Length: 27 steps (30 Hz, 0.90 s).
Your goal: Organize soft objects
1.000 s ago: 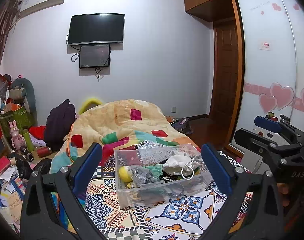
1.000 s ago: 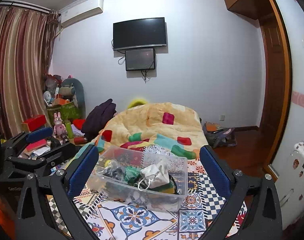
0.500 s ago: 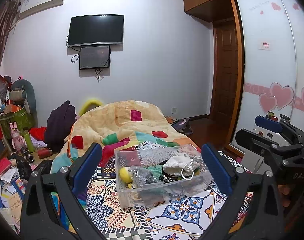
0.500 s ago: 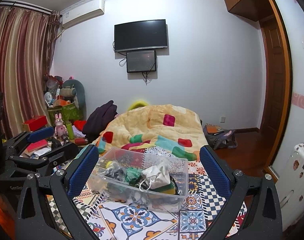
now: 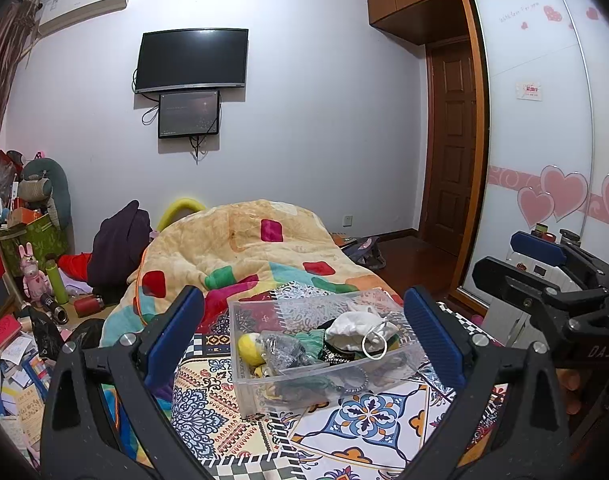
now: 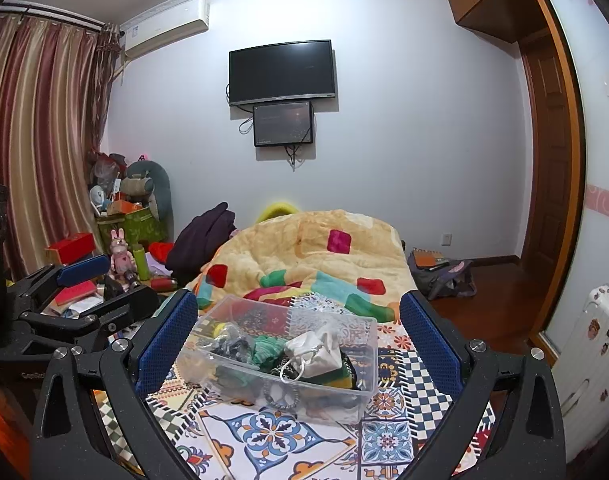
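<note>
A clear plastic bin [image 5: 264, 384] [image 6: 368, 364] stands on the patterned bed cover. It holds a white pouch with a ring [image 5: 356, 326] [image 6: 316, 354], a green cloth [image 5: 312, 340] [image 6: 266, 350], a yellow soft toy [image 5: 250, 344] and dark tangled items. My left gripper [image 5: 304, 320] is open and empty, held back from the bin's near side. My right gripper [image 6: 298, 320] is open and empty, also short of the bin. Each gripper shows at the edge of the other's view.
A crumpled yellow patchwork quilt [image 5: 244, 248] lies behind the bin. Clutter, boxes and toys [image 5: 28, 280] fill the floor at left. A wardrobe with sliding doors [image 5: 544, 140] and a white suitcase [image 6: 596, 360] stand at right. A TV [image 6: 282, 72] hangs on the far wall.
Both views have shifted very slightly; the bin sits a touch lower and nearer in the right wrist view. Both grippers stay open and empty.
</note>
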Available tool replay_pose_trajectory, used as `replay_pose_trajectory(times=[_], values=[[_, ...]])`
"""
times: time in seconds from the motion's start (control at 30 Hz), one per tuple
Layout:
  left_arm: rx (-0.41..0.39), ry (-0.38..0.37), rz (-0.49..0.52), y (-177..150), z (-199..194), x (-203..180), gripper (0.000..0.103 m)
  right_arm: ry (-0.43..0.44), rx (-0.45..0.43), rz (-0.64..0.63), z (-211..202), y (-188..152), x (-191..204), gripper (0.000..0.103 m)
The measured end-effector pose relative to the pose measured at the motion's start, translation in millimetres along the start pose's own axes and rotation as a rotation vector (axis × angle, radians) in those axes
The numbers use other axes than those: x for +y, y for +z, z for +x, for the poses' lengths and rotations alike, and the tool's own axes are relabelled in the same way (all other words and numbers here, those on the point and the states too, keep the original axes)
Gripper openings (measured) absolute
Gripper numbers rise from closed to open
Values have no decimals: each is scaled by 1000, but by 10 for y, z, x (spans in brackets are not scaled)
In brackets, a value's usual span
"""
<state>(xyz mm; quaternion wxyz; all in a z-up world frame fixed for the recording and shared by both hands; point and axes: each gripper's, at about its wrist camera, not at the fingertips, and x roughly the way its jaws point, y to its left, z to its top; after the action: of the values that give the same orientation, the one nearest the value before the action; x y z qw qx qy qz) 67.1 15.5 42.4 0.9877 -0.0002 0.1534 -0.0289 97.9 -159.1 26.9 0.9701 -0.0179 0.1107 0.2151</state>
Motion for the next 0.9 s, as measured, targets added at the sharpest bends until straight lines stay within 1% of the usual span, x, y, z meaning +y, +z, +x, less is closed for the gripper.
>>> replay_pose_trajectory(times=[0.53,0.9], values=[[9,-24,-3,5,31,-36,102,-4,5,3,5,-16,-9,101],[11,-22,-20,11,42,3,103,-12,19,4,36,-49,-15,101]])
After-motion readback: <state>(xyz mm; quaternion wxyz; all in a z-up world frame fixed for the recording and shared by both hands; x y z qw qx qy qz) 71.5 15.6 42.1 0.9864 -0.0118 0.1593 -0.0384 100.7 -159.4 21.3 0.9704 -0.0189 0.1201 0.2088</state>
